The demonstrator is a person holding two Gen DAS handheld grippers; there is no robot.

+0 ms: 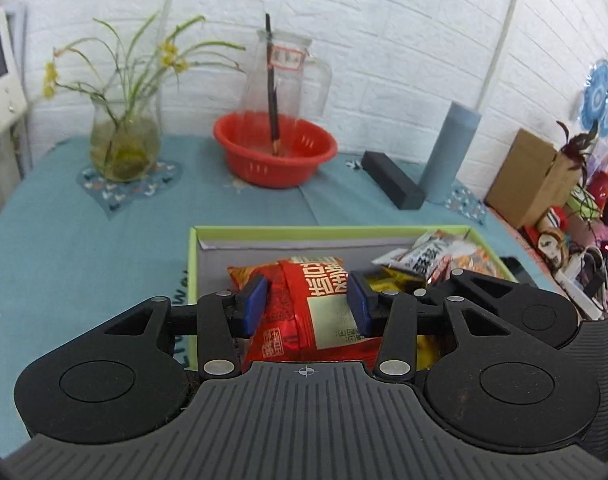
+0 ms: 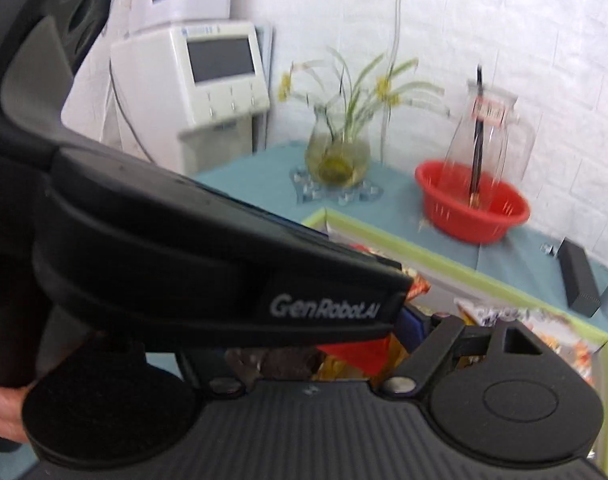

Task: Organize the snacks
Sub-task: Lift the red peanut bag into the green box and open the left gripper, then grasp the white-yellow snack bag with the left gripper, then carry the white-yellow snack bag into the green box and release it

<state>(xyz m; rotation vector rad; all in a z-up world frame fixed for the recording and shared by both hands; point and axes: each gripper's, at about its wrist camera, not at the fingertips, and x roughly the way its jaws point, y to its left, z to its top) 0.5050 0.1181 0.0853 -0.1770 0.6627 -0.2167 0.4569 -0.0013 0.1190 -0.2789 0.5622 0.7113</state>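
A green-rimmed cardboard box lies on the teal table and holds several snack packets. My left gripper is over the box with its blue pads on both sides of a red snack bag with a white label. A white and orange packet lies at the box's right end. My right gripper shows at the right of the left wrist view, close beside the left one. In the right wrist view the left gripper's black body hides most of my right fingers; the box rim shows behind.
A red basin with a glass jug stands at the back. A glass vase with plants is back left. A black bar, a blue cylinder and a cardboard carton stand at the right. A white machine is beyond the table.
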